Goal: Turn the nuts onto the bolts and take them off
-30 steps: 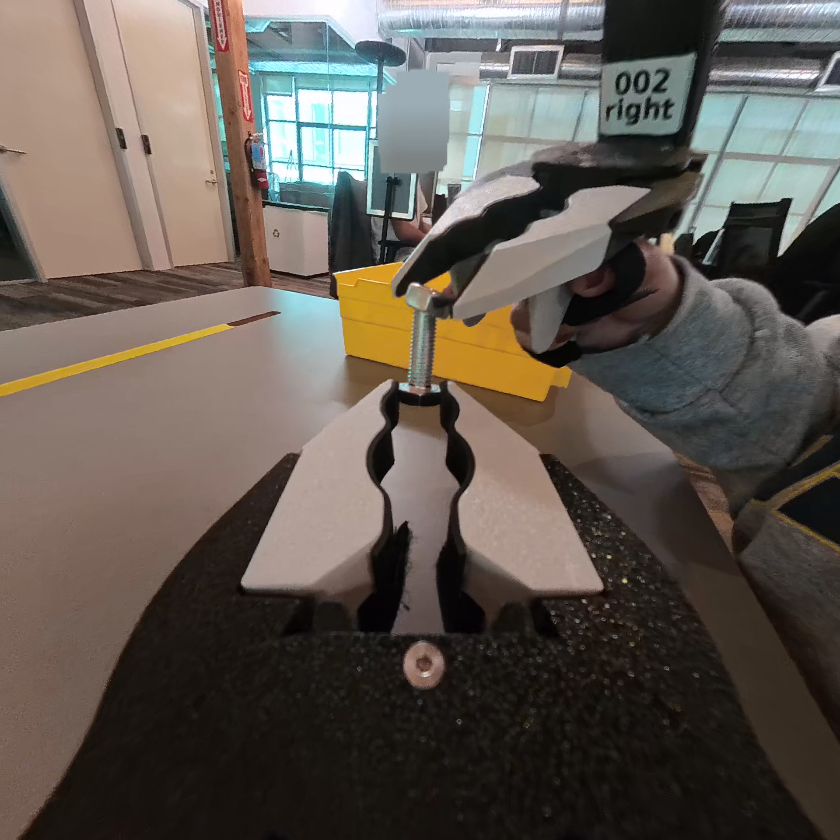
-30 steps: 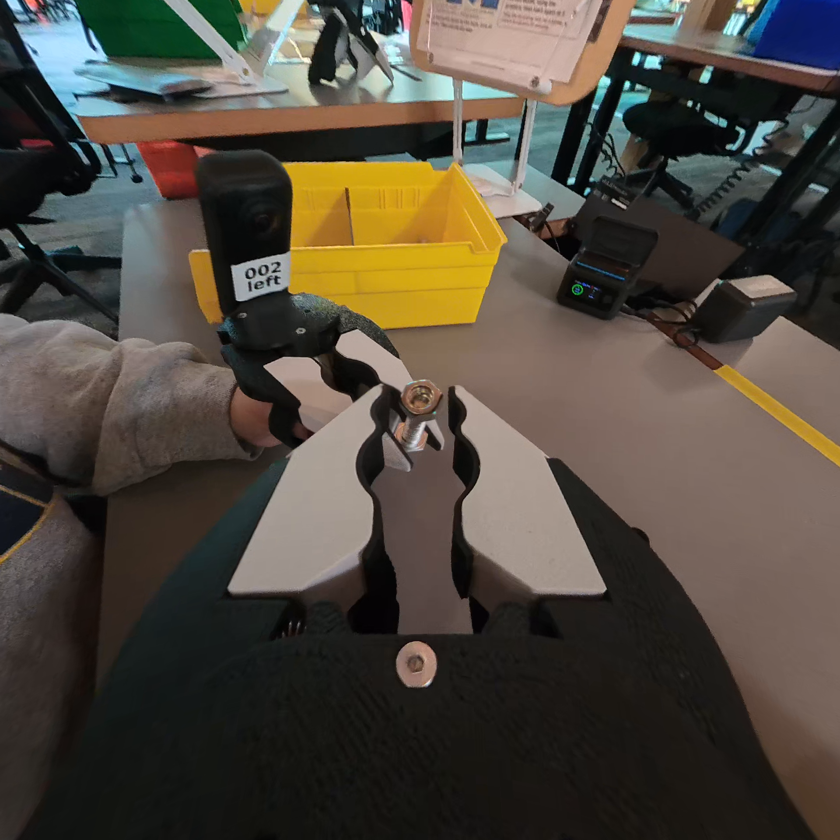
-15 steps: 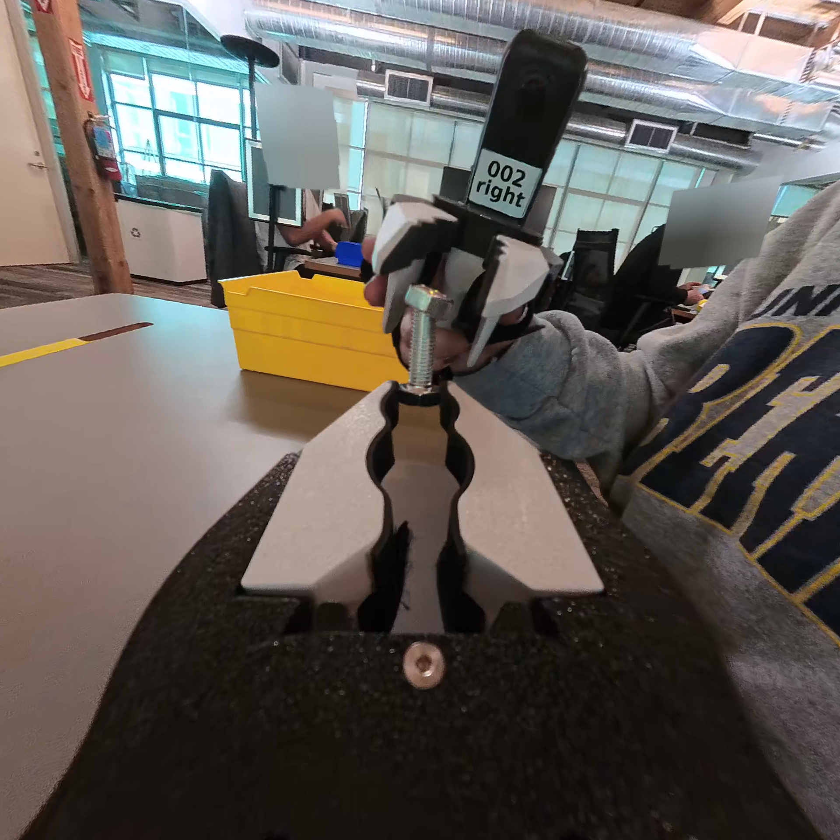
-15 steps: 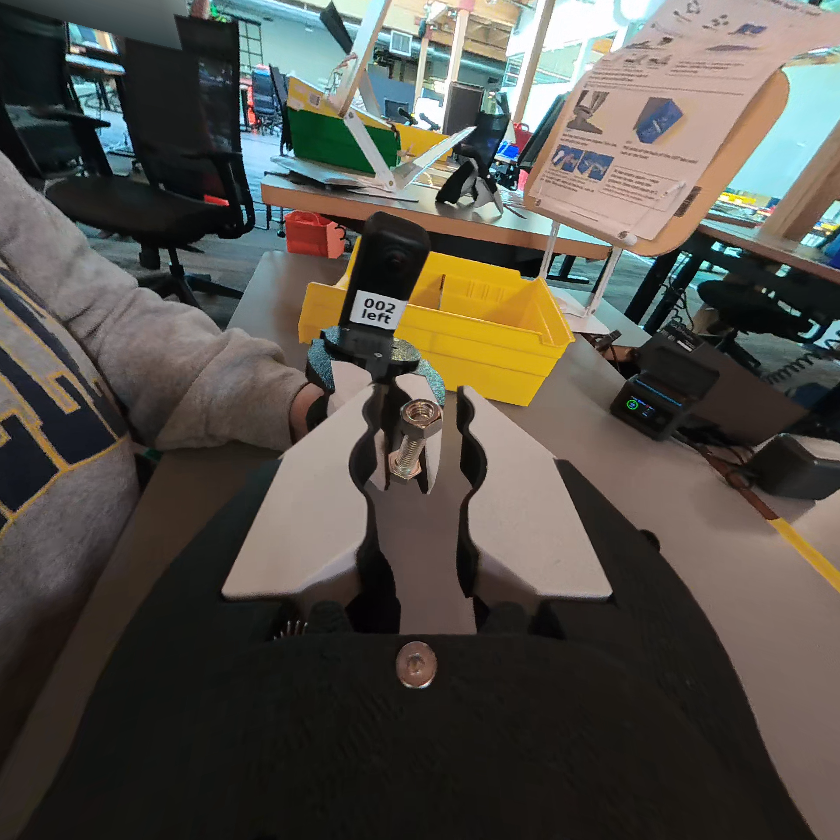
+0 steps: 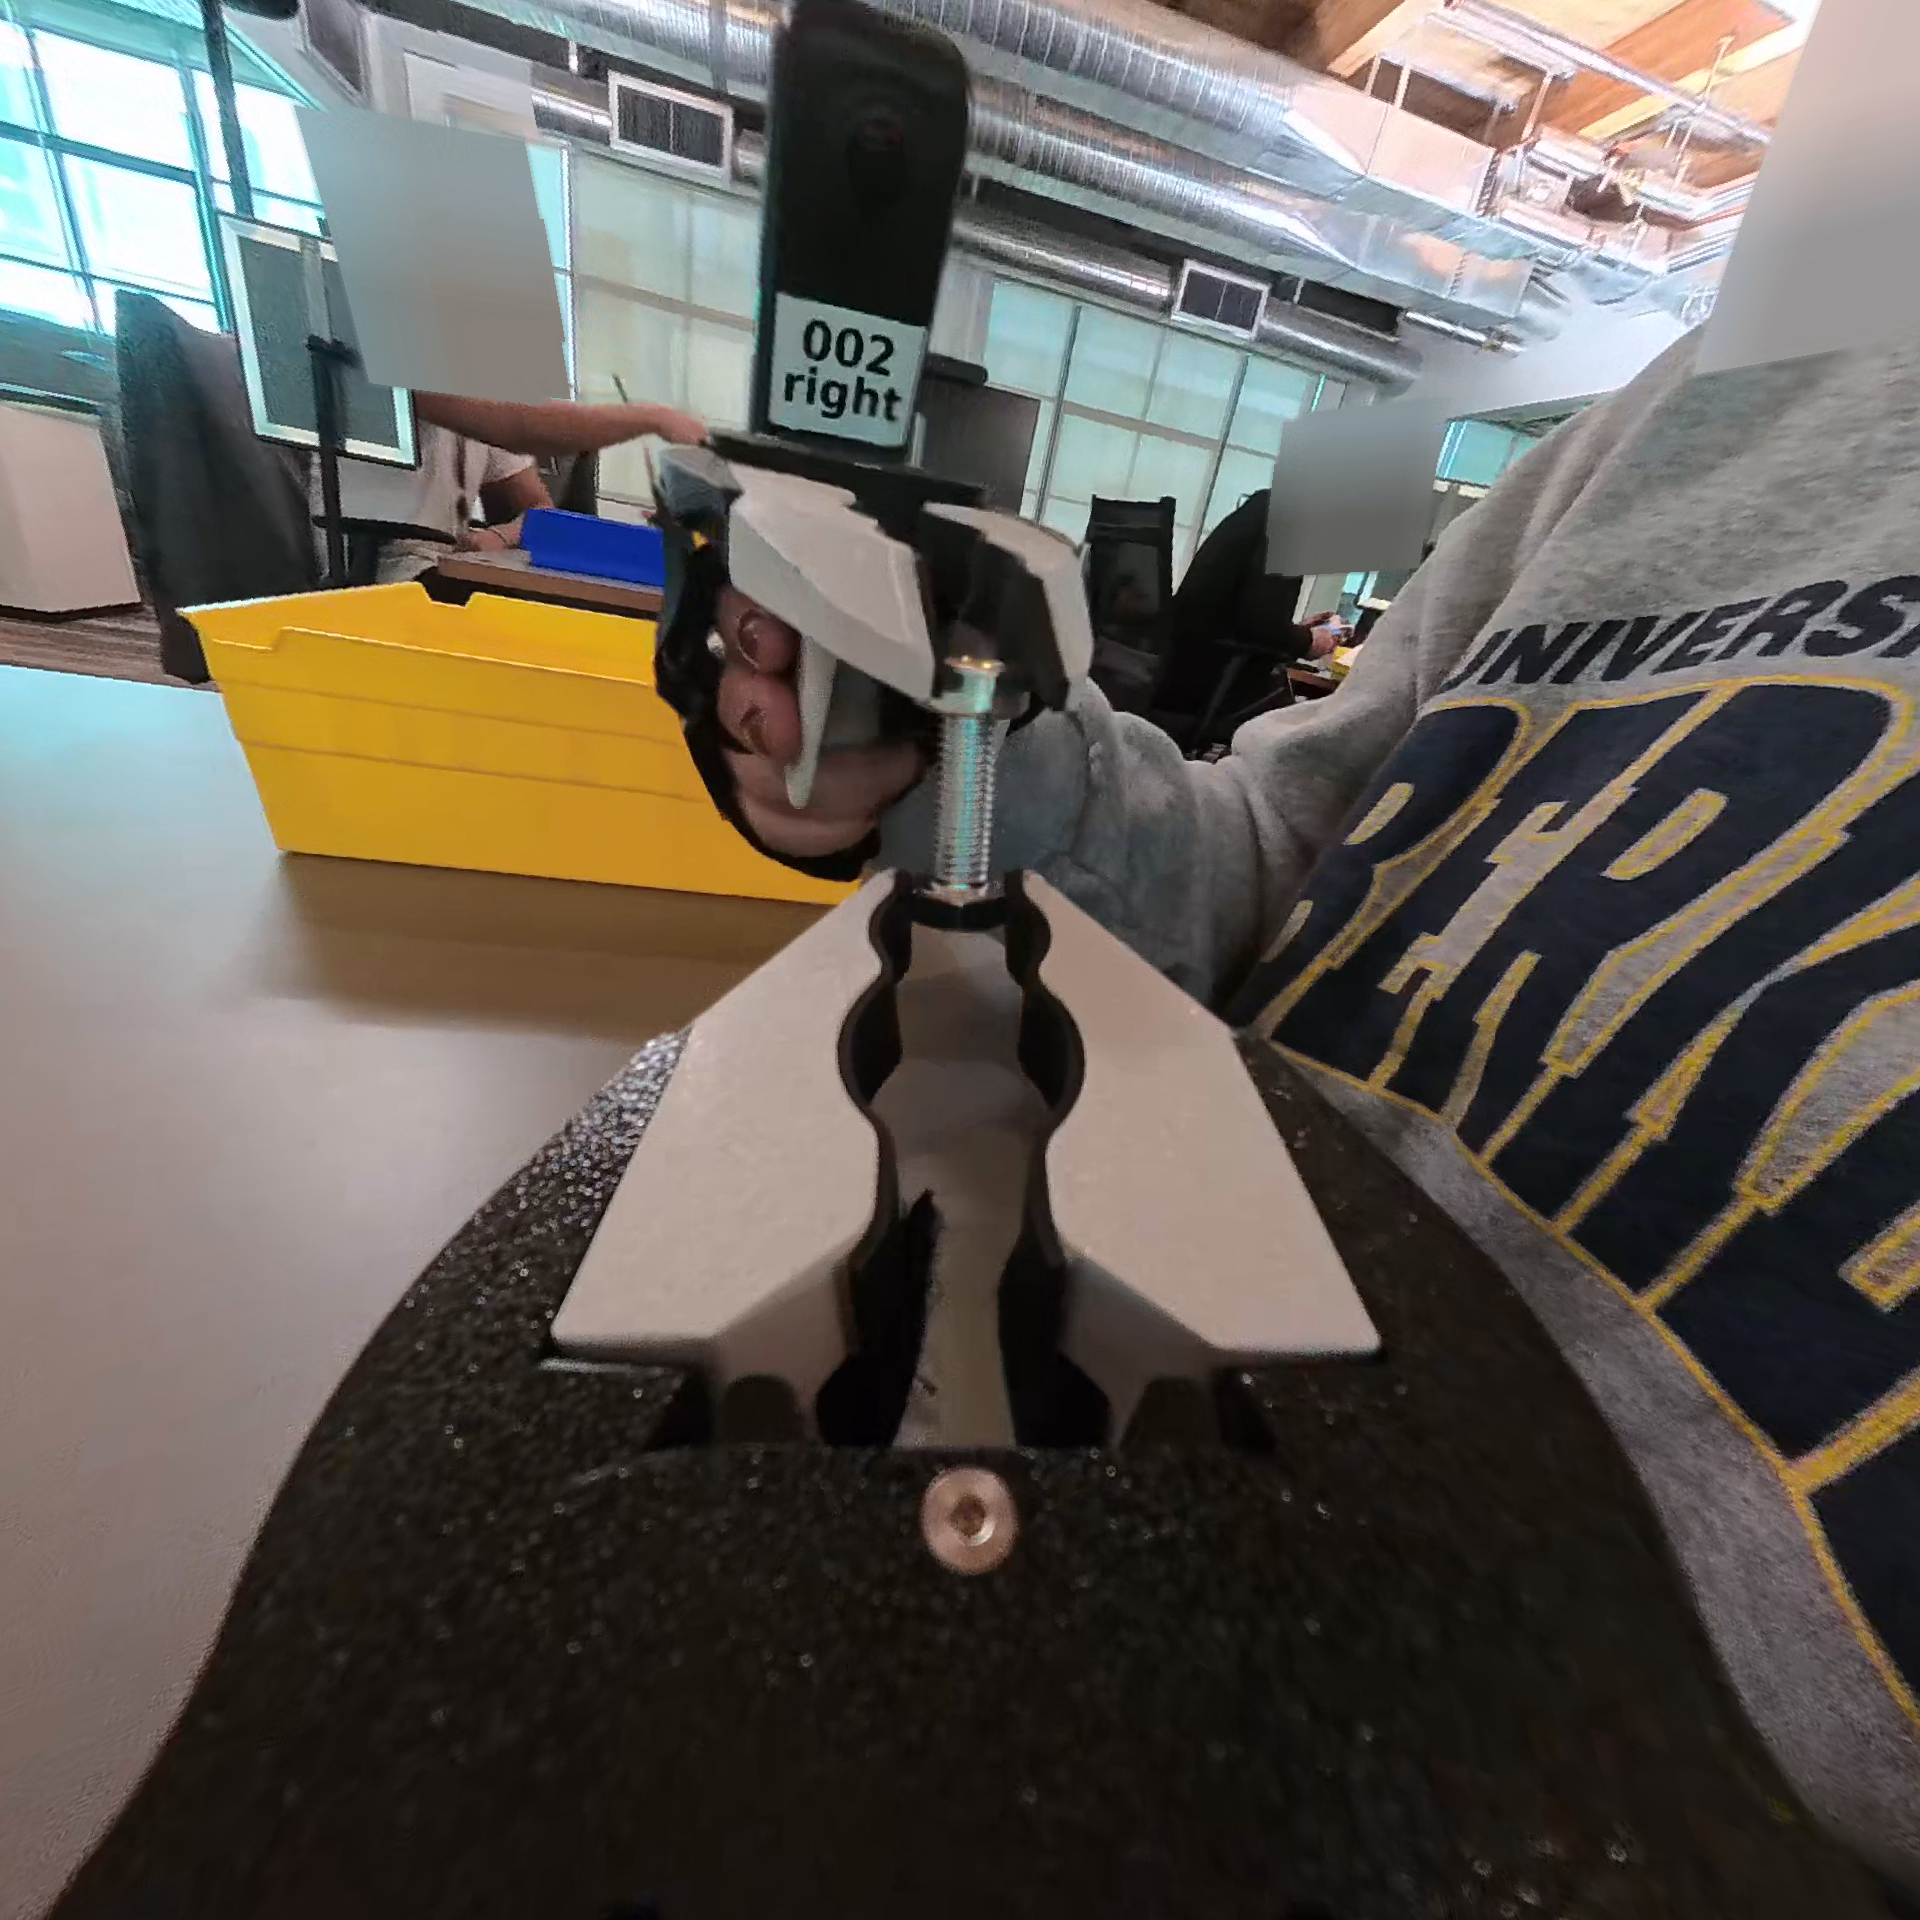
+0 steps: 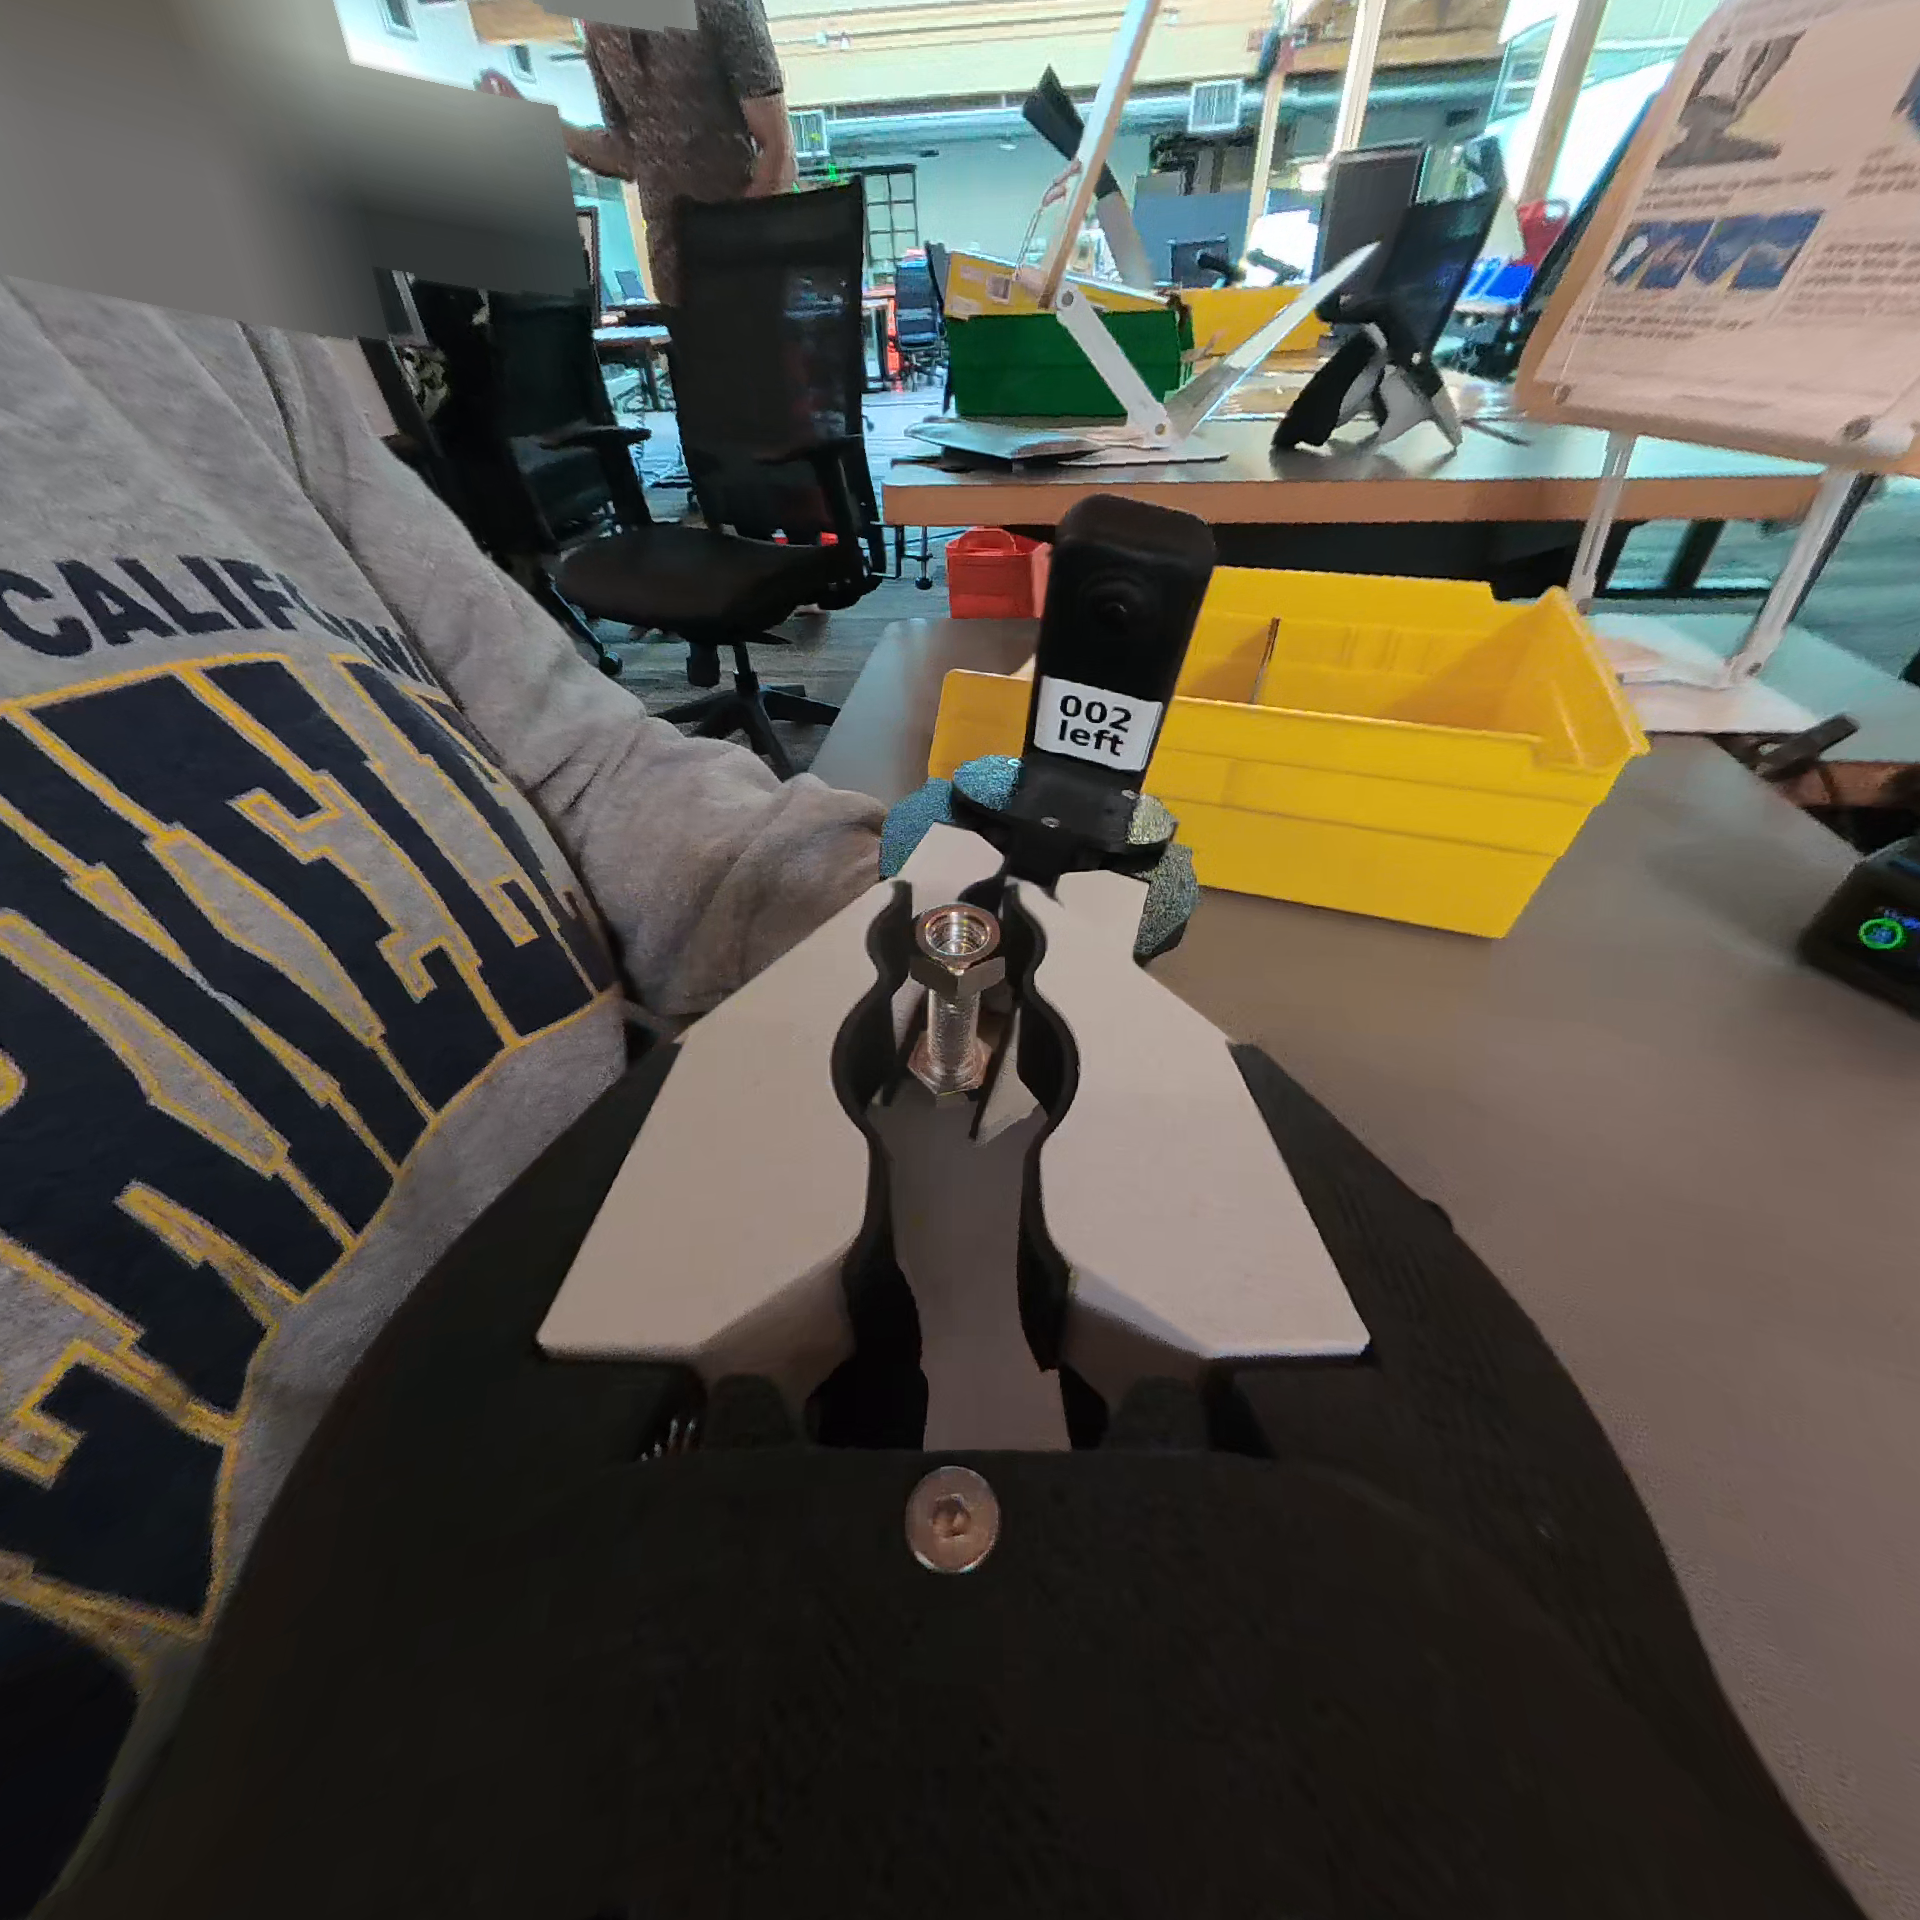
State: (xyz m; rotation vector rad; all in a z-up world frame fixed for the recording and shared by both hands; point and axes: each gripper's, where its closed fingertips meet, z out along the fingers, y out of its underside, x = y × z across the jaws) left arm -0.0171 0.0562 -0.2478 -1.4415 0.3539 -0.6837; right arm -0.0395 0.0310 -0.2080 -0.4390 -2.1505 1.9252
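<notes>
A silver bolt (image 5: 964,790) stands upright in the air between my two grippers. My left gripper (image 5: 961,896) is shut on the hex nut (image 5: 961,914) at the bolt's lower end. My right gripper (image 5: 977,681) comes from above and is shut on the bolt's head. In the right wrist view the right gripper (image 6: 956,930) clasps the head, the bolt's (image 6: 948,1013) thread runs down, and the nut (image 6: 945,1070) sits in the left gripper (image 6: 951,1091) below. The nut sits near the thread's end.
A yellow bin (image 5: 468,748) stands on the grey table (image 5: 260,1143) behind the grippers; it also shows in the right wrist view (image 6: 1351,821). A person's grey sweatshirt (image 5: 1558,935) is close on one side. A small black device (image 6: 1870,935) and a sign board (image 6: 1745,260) stand at the right. Some 5 cm of space lies between my two pairs of fingers.
The right gripper has swung around the bolt's axis and its fingers have closed on the head. Both views have panned towards the person's body. The left gripper still holds the nut.
</notes>
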